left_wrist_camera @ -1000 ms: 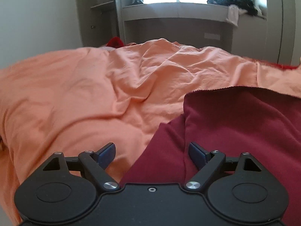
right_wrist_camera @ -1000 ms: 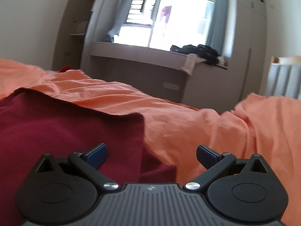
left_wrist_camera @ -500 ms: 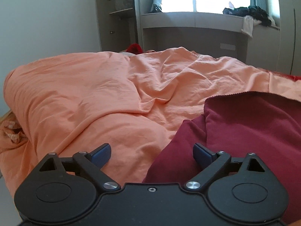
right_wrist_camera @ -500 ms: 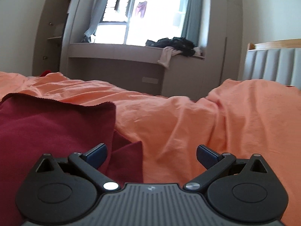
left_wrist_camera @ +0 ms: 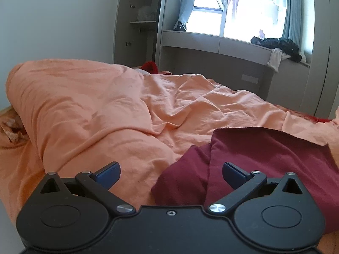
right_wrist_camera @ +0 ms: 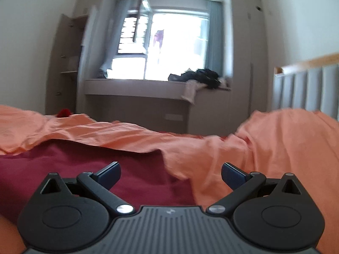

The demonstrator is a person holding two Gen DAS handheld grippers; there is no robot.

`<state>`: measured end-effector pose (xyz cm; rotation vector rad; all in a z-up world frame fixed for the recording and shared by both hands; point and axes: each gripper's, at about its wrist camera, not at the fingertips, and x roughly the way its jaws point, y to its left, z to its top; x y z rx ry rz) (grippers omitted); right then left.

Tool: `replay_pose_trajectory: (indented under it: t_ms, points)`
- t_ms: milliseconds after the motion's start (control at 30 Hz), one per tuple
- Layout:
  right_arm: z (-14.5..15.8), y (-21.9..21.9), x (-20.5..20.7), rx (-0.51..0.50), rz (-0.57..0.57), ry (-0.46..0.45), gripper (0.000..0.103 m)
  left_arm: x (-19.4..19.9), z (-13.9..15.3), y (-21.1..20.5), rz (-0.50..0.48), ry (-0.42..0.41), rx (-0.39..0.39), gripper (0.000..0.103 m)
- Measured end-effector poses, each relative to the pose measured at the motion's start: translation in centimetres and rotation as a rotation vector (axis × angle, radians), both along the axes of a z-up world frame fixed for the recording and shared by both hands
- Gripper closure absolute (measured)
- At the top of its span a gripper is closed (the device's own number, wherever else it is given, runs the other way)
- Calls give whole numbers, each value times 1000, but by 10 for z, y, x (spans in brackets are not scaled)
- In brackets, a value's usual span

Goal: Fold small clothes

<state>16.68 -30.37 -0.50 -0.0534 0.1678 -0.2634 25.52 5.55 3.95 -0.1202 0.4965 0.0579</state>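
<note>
A dark red garment (left_wrist_camera: 264, 160) lies folded on the orange duvet (left_wrist_camera: 106, 110). In the left wrist view it fills the lower right, with a sleeve part (left_wrist_camera: 182, 177) sticking out to the left. My left gripper (left_wrist_camera: 171, 172) is open and empty, just above the garment's left edge. In the right wrist view the garment (right_wrist_camera: 74, 165) lies at the lower left. My right gripper (right_wrist_camera: 170, 172) is open and empty over the garment's right edge, where it meets the duvet (right_wrist_camera: 264, 148).
A window bench (right_wrist_camera: 137, 86) with a pile of dark clothes (right_wrist_camera: 201, 76) runs along the far wall. A shelf unit (left_wrist_camera: 139, 33) stands at the left. A padded headboard (right_wrist_camera: 307, 89) is at the right. A small red item (left_wrist_camera: 150, 66) lies at the bed's far edge.
Both grippers have pulled back and tilted up from the garment, so more of the room shows. Both stayed open. The garment has not moved.
</note>
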Motion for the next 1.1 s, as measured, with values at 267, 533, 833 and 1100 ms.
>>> replay_pose_trajectory:
  t_ms: [267, 533, 833, 1100]
  points:
    - [20, 55, 7, 32, 144, 3, 0, -8, -2, 7, -8, 1, -57, 1]
    - [12, 76, 40, 45, 149, 34, 0, -8, -3, 12, 1, 3, -68, 1]
    - [-22, 83, 58, 19, 138, 136, 0, -7, -5, 14, 6, 12, -63, 1]
    - [-33, 79, 52, 93, 115, 125, 0, -14, -7, 11, -12, 14, -59, 1]
